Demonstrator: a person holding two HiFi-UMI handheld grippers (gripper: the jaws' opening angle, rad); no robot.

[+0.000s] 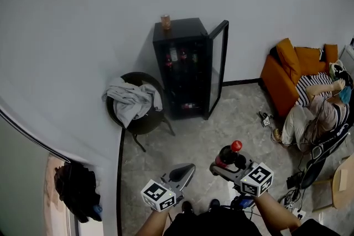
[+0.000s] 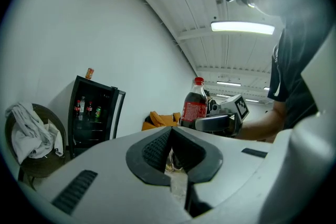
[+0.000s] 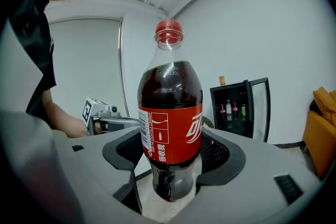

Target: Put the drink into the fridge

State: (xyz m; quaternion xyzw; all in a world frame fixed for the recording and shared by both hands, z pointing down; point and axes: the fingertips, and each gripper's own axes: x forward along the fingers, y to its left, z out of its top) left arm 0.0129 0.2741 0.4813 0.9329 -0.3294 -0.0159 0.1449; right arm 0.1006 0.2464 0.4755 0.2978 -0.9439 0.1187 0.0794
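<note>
A cola bottle with a red cap and red label stands upright between the jaws of my right gripper, which is shut on it. In the right gripper view the bottle fills the middle, held at its lower body by the right gripper. My left gripper is beside it, shut and holding nothing; its jaws meet in the left gripper view, with the bottle behind them. The black fridge stands against the far wall, its glass door swung open. Several bottles sit on its shelves.
A round chair draped with a grey cloth stands left of the fridge. A small cup is on the fridge top. An orange sofa and a seated person are at right, with cables on the floor. A dark bag lies lower left.
</note>
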